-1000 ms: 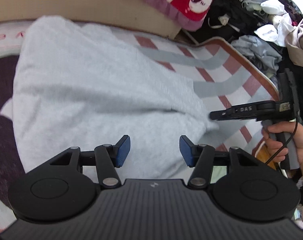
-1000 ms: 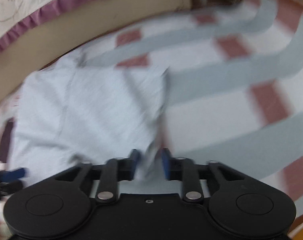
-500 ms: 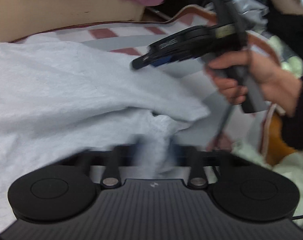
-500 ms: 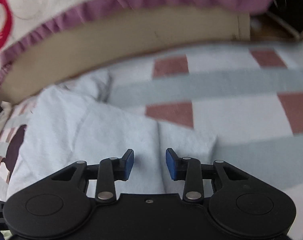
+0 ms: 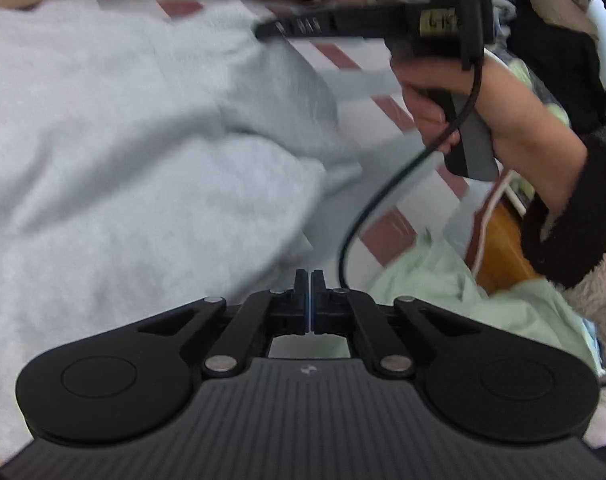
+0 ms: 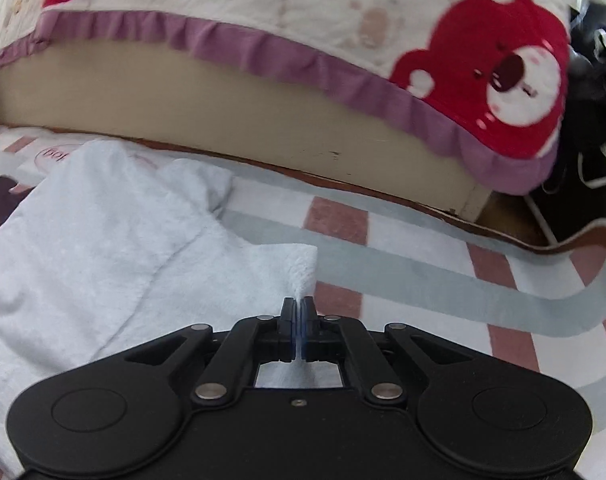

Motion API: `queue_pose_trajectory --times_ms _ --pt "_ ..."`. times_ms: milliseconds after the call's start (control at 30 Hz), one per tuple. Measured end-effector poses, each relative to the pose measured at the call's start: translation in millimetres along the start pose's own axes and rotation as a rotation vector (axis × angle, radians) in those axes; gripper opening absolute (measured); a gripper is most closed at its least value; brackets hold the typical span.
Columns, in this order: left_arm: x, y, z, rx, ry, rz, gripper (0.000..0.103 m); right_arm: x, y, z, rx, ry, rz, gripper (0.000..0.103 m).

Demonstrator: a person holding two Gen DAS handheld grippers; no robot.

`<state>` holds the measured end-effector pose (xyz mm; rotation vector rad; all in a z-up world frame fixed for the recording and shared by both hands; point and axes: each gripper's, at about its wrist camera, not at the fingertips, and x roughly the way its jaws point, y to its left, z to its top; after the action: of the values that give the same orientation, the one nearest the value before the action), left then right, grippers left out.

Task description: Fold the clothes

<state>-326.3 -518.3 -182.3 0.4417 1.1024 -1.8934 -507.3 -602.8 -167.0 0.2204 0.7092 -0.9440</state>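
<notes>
The pale blue fleece garment (image 6: 115,248) lies spread on a rug (image 6: 443,280) with grey bands and dusty-red squares, its far edge close to the rug's edge along the bed base (image 6: 231,116). In the right wrist view, the right gripper (image 6: 297,305) has its jaws pressed together on a corner of the garment; a thin bit of the fabric rises just ahead of the tips. In the left wrist view, the left gripper (image 5: 308,278) has its jaws clenched at the garment's (image 5: 135,152) near edge, though whether fabric sits between them cannot be told. A bedspread (image 6: 383,20) with a red bear and purple frill hangs over the bed base. A pale green cloth (image 5: 455,292) lies beside the rug's right edge. The right hand (image 5: 483,108) holds its gripper's handle above the rug.
</notes>
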Motion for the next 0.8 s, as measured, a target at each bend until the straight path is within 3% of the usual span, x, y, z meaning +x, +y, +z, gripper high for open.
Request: queue_pose_trajectory --times_ms 67,100,133,200,333,400,433,467,567,667,733,800 --pt "1 4 0 -0.022 0.021 0.018 0.009 -14 4 -2 0.020 -0.044 0.116 0.003" --pt "-7 10 4 -0.055 0.014 0.054 0.021 -21 6 -4 0.026 -0.058 0.212 0.004" --pt "-15 16 7 -0.087 0.006 0.089 0.042 -26 8 -9 0.025 -0.058 0.317 0.008" --pt "-31 29 14 -0.151 -0.010 0.160 0.059 -34 10 -19 0.019 -0.042 0.511 0.007" --pt "-51 50 12 -0.246 -0.103 0.189 0.059 -31 -4 -38 0.121 0.036 0.647 0.020" --pt "-61 60 11 -0.291 -0.153 0.197 0.059 -36 -21 -42 0.213 -0.008 0.630 0.039" --pt "-62 65 9 -0.306 -0.171 0.207 0.059 -38 -29 -44 0.256 -0.041 0.600 0.057" --pt "-62 69 6 -0.317 -0.184 0.222 0.059 -39 -37 -44 0.296 -0.070 0.552 0.065" --pt "-64 83 6 -0.333 -0.199 0.270 0.059 -16 -70 -43 0.448 -0.055 0.484 0.065" --pt "-67 90 5 -0.358 -0.220 0.286 0.059 23 -96 -46 0.631 0.049 0.460 0.061" --pt "-68 92 5 -0.366 -0.230 0.284 0.059 41 -95 -50 0.680 0.154 0.427 0.055" --pt "-70 95 3 -0.361 -0.236 0.294 0.059 47 -81 -52 0.663 0.199 0.450 0.055"
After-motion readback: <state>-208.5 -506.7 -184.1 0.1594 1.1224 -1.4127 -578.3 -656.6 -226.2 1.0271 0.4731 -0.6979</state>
